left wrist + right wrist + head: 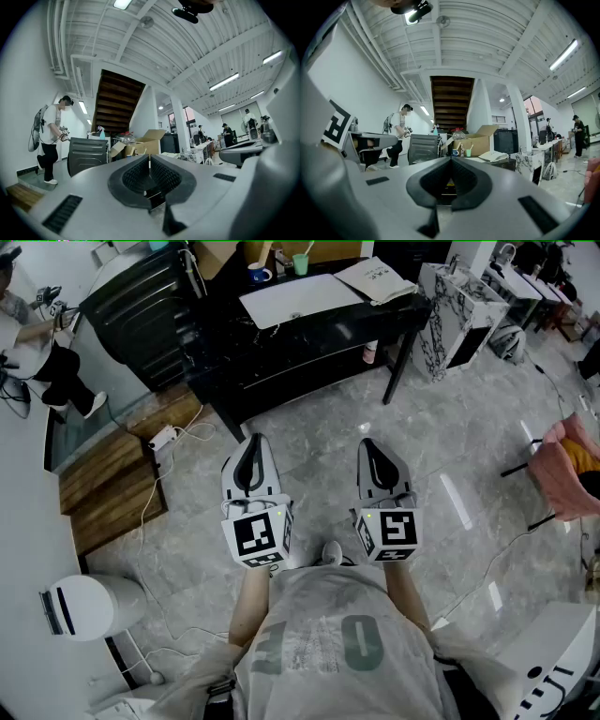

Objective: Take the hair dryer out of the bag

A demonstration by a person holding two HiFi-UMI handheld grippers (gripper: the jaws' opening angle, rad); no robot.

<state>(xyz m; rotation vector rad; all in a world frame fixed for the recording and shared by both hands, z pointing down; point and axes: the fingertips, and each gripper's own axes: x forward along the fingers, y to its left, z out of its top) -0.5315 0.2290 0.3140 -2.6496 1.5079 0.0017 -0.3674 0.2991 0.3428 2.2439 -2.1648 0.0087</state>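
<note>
No hair dryer shows in any view. The marbled bag stands on the floor at 1 o'clock, just beside the right end of the black worktop; its inside cannot be seen. On the worktop, at 12 o'clock, a blue mug and a green cup with a stick in it stand before an open cardboard box. The left hand-held gripper and right hand-held gripper point level over the floor, side by side, each with jaws pressed together on nothing.

A black table bears papers and cups.
</note>
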